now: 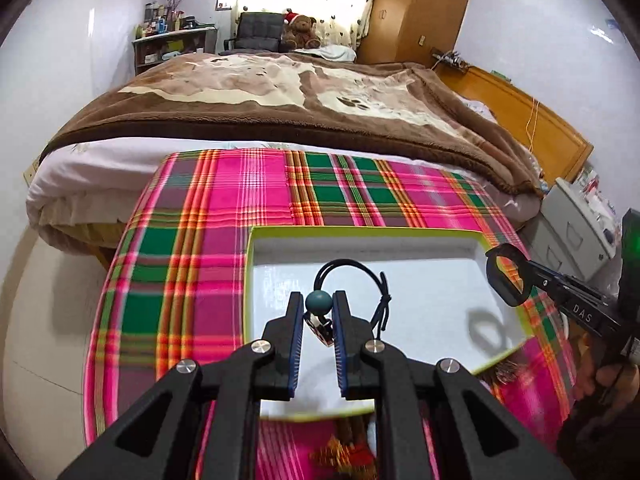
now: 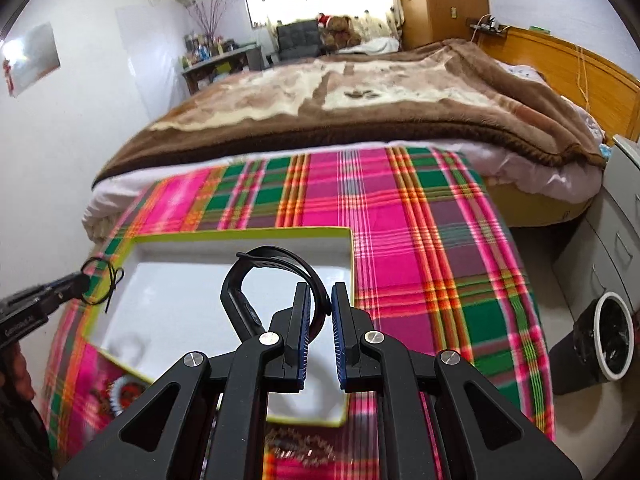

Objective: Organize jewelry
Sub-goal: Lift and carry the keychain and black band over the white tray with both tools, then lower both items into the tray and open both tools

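We read one clear marking: the white letters "DAS" on the black arm of the right gripper [image 1: 510, 276], seen at the right edge of the left wrist view. In the right wrist view, the black body of the left gripper [image 2: 86, 280] carries a line of white lettering at the left edge; it is blurred and we cannot make out the word. Bottles on the far shelf [image 1: 172, 36] bear labels too small to read. A pale sheet on the left wall [image 2: 30, 58] has a small red mark at its lower corner, illegible. We find no other legible numbers, brands or signs.
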`<state>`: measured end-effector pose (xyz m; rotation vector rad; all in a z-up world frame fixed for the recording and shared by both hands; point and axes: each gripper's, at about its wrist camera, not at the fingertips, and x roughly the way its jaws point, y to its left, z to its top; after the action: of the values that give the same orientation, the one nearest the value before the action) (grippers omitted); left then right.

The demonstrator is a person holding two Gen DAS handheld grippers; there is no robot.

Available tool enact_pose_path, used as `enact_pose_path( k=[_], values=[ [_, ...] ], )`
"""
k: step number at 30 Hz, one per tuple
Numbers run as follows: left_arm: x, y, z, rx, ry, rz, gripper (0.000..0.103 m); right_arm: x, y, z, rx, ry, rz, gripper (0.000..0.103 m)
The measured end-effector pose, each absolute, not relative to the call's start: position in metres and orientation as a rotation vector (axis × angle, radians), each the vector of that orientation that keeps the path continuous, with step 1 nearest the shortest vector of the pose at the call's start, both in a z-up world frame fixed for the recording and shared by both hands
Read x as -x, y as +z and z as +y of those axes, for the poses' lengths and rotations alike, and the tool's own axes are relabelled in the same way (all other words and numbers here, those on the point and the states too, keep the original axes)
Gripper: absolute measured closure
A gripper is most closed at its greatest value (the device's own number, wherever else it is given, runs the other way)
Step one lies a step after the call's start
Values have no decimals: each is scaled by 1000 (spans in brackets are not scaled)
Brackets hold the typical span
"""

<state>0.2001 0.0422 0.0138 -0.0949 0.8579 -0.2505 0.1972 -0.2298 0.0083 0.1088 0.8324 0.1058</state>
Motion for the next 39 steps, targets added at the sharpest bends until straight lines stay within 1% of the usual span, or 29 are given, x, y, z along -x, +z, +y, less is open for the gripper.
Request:
enact_pose_path(
  k=[11, 19, 28, 30, 32, 33, 37, 38, 39],
  values=[
    [-237, -14, 27, 92, -264, 932, 88, -237, -19, -216, -52, 88, 909, 92],
    [-245, -28, 28, 87, -246, 975, 88, -245, -25, -211, -2, 61, 916, 92],
    [-247, -33, 27, 101, -246, 987, 87, -251, -27, -209, 23, 51, 923, 92],
    [-249, -33, 29, 113, -245, 988, 82, -251, -28, -208, 23, 49, 925, 92],
    [-249, -32, 30, 124, -242, 986, 70, -252, -28, -209, 20, 50, 926, 92],
    [-249, -31, 30, 118, -237, 983, 67, -251, -28, -209, 19, 50, 924, 92],
    [-249, -30, 33, 133, -231, 984, 66, -250, -25, -210, 3, 57, 906, 87],
    [-249, -30, 33, 131, -229, 982, 65, -249, -24, -209, 2, 57, 898, 84],
    [-248, -29, 33, 132, -226, 981, 65, -249, -23, -208, 2, 58, 892, 79]
  ],
)
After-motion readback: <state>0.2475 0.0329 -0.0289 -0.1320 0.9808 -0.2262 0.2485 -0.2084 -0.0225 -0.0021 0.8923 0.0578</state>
